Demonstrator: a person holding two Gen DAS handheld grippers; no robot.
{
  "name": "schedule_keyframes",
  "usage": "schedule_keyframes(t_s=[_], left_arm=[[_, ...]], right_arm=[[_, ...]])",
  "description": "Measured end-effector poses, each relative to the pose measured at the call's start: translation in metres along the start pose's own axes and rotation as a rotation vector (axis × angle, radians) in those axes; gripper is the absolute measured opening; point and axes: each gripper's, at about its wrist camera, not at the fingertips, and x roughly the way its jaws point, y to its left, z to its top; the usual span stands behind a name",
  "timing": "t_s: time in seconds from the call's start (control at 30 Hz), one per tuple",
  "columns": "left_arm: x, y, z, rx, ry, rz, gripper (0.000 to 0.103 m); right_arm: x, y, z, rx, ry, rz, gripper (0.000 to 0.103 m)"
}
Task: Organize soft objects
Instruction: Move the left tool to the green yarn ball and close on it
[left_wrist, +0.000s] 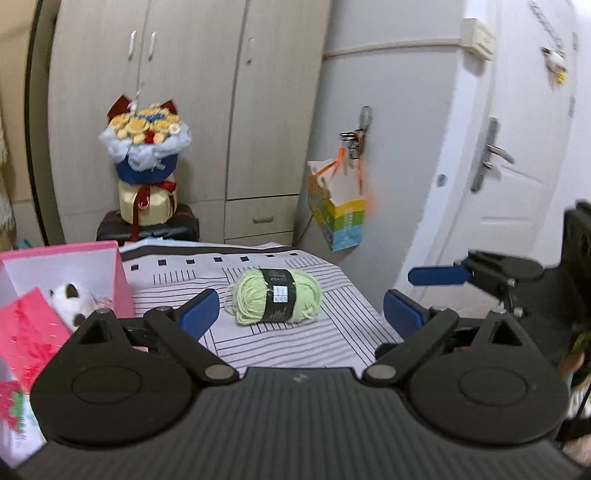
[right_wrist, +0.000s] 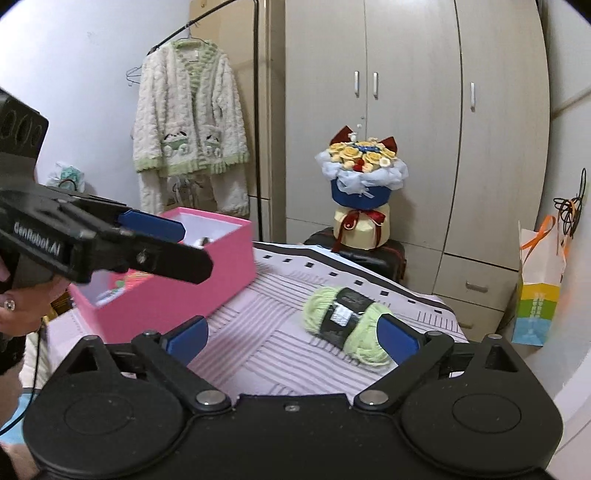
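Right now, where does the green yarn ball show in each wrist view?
Left wrist: the green yarn ball lies centre frame on the striped cloth, ahead of the open jaws.
Right wrist: the green yarn ball lies right of centre, partly behind the right-hand pad.
Shared landmark: the pink box, left of the yarn in both.

Pale green yarn ball (left_wrist: 274, 296), black-banded, on lilac striped cloth (left_wrist: 314, 343); pink box (right_wrist: 173, 291).
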Motion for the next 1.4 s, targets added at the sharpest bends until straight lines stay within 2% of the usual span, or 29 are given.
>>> schedule_keyframes(t_s=[0.23,0.5,0.6,0.73,0.8,0.87,1.0,1.17,1.4], left_arm=[[0.067,0.016,-0.002,-0.093,0.040,0.067,0.095],[0.142,0.031,0.011,-0.273,0.100,0.047,0.094],[0.163,0.040,0.006,-0.310,0.138,0.086,0.088],[0.184,0.050,-0.006,-0.337,0.164,0.142,0.077],[0.188,0.055,-0.012,-0.357,0.165,0.132,0.073],[0.189,0.060,-0.015,-0.393,0.163,0.102,0.064],[0.193,0.061,-0.024,-0.417,0.192,0.074,0.058],[0.191,0.063,-0.032,-0.445,0.159,0.056,0.050],[0.176,0.056,-0.031,-0.432,0.182,-0.027,0.049]], right_arm=[[0.053,-0.033,-0.019,0.028,-0.013,-0.025,0.100],[0.114,-0.062,-0.031,0.044,0.022,-0.038,0.100],[0.128,-0.071,-0.033,0.056,0.048,-0.045,0.100],[0.148,-0.084,-0.037,0.140,0.115,0.005,0.101],[0.157,-0.087,-0.039,0.167,0.144,0.026,0.101],[0.163,-0.090,-0.041,0.205,0.165,0.050,0.101],[0.169,-0.087,-0.043,0.289,0.208,0.117,0.103],[0.167,-0.071,-0.043,0.245,0.206,0.085,0.103],[0.151,-0.056,-0.037,0.215,0.184,0.012,0.102]])
